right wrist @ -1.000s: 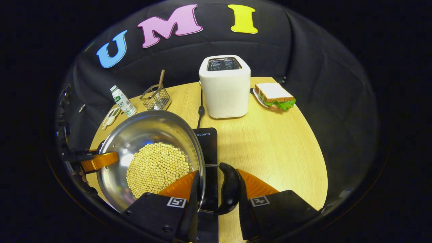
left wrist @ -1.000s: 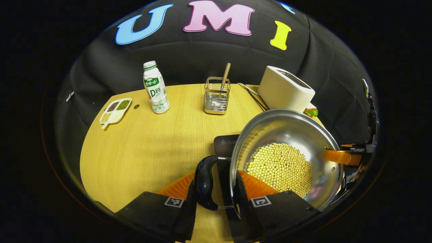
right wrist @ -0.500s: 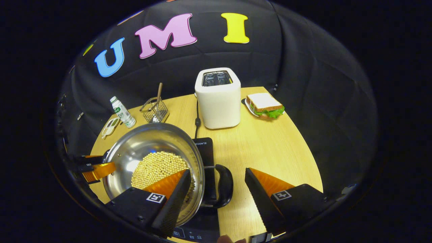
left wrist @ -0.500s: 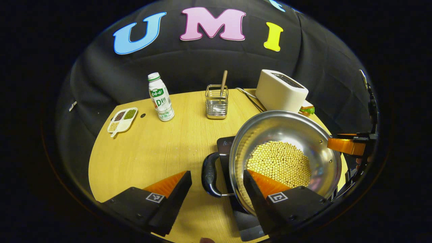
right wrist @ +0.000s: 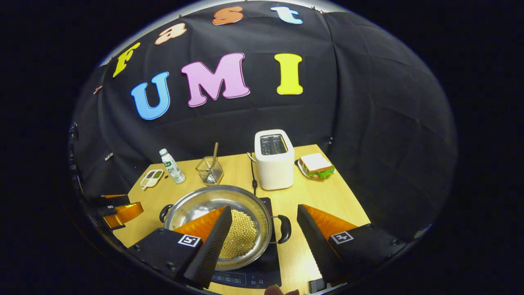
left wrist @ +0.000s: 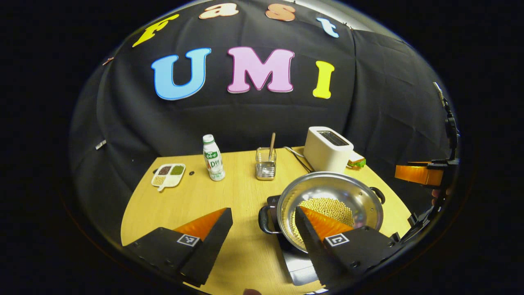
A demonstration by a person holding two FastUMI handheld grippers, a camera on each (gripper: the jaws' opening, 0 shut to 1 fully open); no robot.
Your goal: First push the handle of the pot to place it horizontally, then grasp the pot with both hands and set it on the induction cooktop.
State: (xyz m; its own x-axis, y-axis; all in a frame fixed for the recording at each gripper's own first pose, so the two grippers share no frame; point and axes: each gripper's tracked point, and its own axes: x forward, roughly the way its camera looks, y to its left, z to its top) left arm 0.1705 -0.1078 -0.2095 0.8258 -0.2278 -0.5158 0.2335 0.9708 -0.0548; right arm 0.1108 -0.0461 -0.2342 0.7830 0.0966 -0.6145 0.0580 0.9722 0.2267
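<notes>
A steel pot (left wrist: 327, 192) holding yellow beans (left wrist: 327, 207) sits on the black induction cooktop (left wrist: 292, 258), its two black loop handles out to the sides. My left gripper (left wrist: 262, 211) hangs open above and short of the pot's left handle (left wrist: 264, 219), touching nothing. In the right gripper view the pot (right wrist: 200, 203) rests on the cooktop (right wrist: 254, 274). My right gripper (right wrist: 264, 209) is open above the right handle (right wrist: 284, 228), clear of it. Each gripper also appears far off in the other's view, held at the table's side.
A white toaster (right wrist: 273, 162) stands behind the pot with its cord trailing toward the cooktop. A sandwich on a plate (right wrist: 316, 166) lies to its right. A bottle (left wrist: 213, 157), a wire holder with a spoon (left wrist: 266, 166) and a divided dish (left wrist: 168, 174) line the back left.
Both grippers were shut on the pot's handles, then opened and let go. They have since risen and drawn back, leaving the pot resting on the cooktop.
</notes>
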